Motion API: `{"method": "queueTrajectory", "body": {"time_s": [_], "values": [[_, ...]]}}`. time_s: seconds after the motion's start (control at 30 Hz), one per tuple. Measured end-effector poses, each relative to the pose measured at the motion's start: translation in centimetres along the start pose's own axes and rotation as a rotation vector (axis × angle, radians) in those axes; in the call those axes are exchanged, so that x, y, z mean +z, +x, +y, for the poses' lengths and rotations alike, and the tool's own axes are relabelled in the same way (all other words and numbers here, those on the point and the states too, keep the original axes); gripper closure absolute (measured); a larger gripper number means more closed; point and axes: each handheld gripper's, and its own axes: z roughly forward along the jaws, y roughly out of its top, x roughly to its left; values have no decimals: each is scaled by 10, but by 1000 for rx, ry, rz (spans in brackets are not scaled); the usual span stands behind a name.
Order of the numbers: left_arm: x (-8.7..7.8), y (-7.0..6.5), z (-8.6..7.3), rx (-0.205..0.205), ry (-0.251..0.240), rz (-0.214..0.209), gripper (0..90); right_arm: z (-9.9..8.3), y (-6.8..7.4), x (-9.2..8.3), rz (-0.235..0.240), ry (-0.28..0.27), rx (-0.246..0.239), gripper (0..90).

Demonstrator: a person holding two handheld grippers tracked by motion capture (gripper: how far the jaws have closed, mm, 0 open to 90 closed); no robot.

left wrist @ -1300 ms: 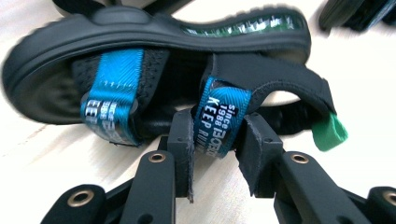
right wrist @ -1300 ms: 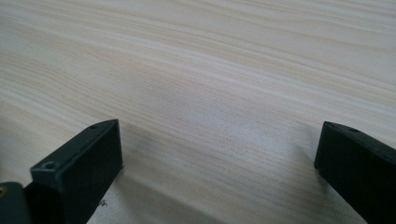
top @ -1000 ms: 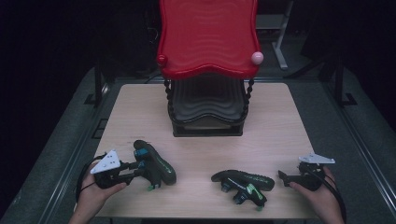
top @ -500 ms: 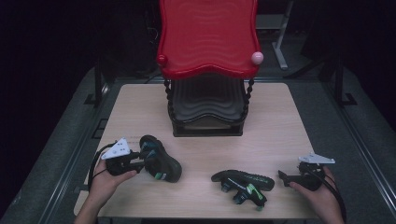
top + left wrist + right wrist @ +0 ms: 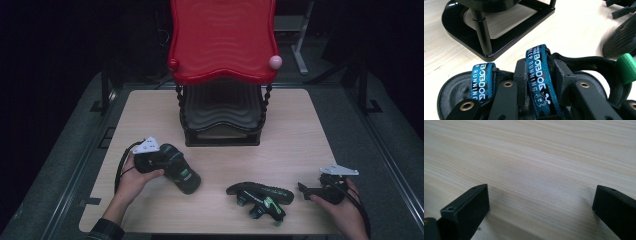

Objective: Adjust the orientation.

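Clamping a black sandal [image 5: 179, 172] by its blue-lettered strap [image 5: 539, 75], the left gripper [image 5: 167, 165] holds it over the table [image 5: 300, 130] — the black rack base [image 5: 499, 37] just ahead of its jaws. A second sandal [image 5: 260, 196] lies off to its right, and beyond that the right gripper [image 5: 306, 190] rests with jaws spread wide — nothing between them.

Table [image 5: 300, 130]: rack [image 5: 220, 137], two sandals [image 5: 260, 196]
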Motion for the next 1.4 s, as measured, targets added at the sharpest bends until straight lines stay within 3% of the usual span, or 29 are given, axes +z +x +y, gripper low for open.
{"method": "queueTrajectory", "body": {"time_s": [0.17, 0.43, 0.57, 0.63, 0.77, 0.93, 1.07, 1.23, 1.4], "values": [[3, 1, 2, -24, -14, -6, 594, 0, 0, 0, 1, 0, -1, 3], [-8, -7, 14, -8, -47, 2, 533, 0, 0, 0, 1, 0, -1, 3], [-15, -18, 24, 4, -83, -54, 568, 0, 0, 0, 1, 0, -1, 3], [-12, -30, 28, 25, -77, -106, 586, 0, 0, 0, 1, 0, -1, 3], [-3, -39, 29, 20, -63, -154, 605, 0, 0, 0, 1, 0, -1, 3], [8, -42, 23, 3, -25, -163, 686, 0, 0, 0, 2, 0, -2, 3], [8, -42, 22, -11, -18, -178, 843, 0, 0, 0, 3, 0, -2, 3], [2, -44, 23, -6, 0, -196, 863, 0, 0, 0, 3, 0, -3, 3], [-15, -44, 17, -11, 0, -204, 864, 0, -1, 0, 4, 0, -3, 3]]}}
